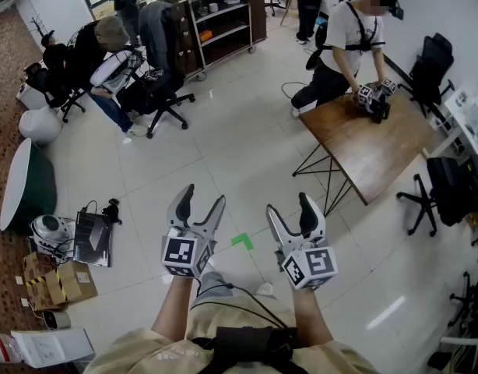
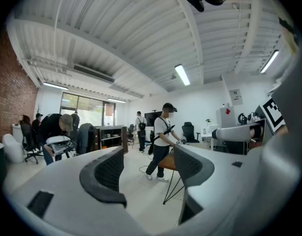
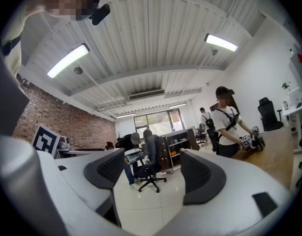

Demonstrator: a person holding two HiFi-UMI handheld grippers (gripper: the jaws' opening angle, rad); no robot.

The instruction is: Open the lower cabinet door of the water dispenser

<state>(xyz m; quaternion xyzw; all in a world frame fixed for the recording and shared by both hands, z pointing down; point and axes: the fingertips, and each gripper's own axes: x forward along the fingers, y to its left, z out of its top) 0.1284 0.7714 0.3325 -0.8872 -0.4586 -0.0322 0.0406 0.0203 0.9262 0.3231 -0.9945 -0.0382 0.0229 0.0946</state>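
The floor tiles (image 1: 239,154) look glossy, the table (image 1: 379,153) matt wood, the wall (image 3: 57,117) rough brick.

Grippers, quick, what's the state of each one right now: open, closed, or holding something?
Left gripper: open, holding nothing.
Right gripper: open, holding nothing.

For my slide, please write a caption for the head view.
The left gripper and right gripper, fingers apart and empty, held above a white tiled floor near a wooden table.
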